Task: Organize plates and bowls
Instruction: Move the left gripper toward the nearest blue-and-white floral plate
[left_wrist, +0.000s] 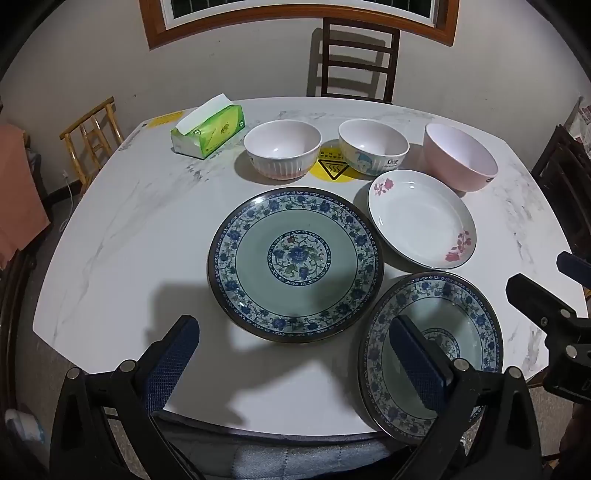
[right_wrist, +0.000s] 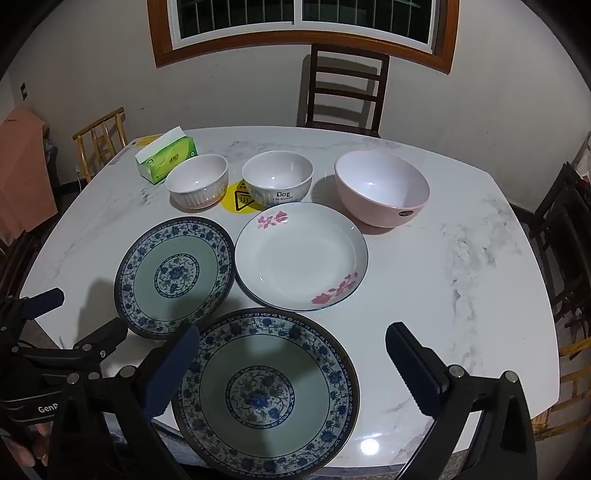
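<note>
1. Marble-patterned table (right_wrist: 461, 295) before a plastered wall with a wood-framed window; a tissue pack (right_wrist: 166, 157) lies at its far left.
2. Far row: ribbed bowl (right_wrist: 197, 181), "Dog" bowl (right_wrist: 277, 181), large pink bowl (right_wrist: 382, 188). All three appear empty.
3. Nearer: flat blue-patterned plate (right_wrist: 173, 277), white floral plate (right_wrist: 301, 254), deep blue-patterned plate (right_wrist: 266, 395). Nothing lies in them.
4. Right gripper (right_wrist: 291, 365) hovers with jaws wide apart, holding nothing; the deep plate lies directly ahead and below, at the near table edge.
5. Left gripper (left_wrist: 291, 354), equally wide and empty, faces the flat plate (left_wrist: 295, 264), just ahead.
6. Judgement: each arm is nearest its own blue plate; stacking probably starts there.
</note>
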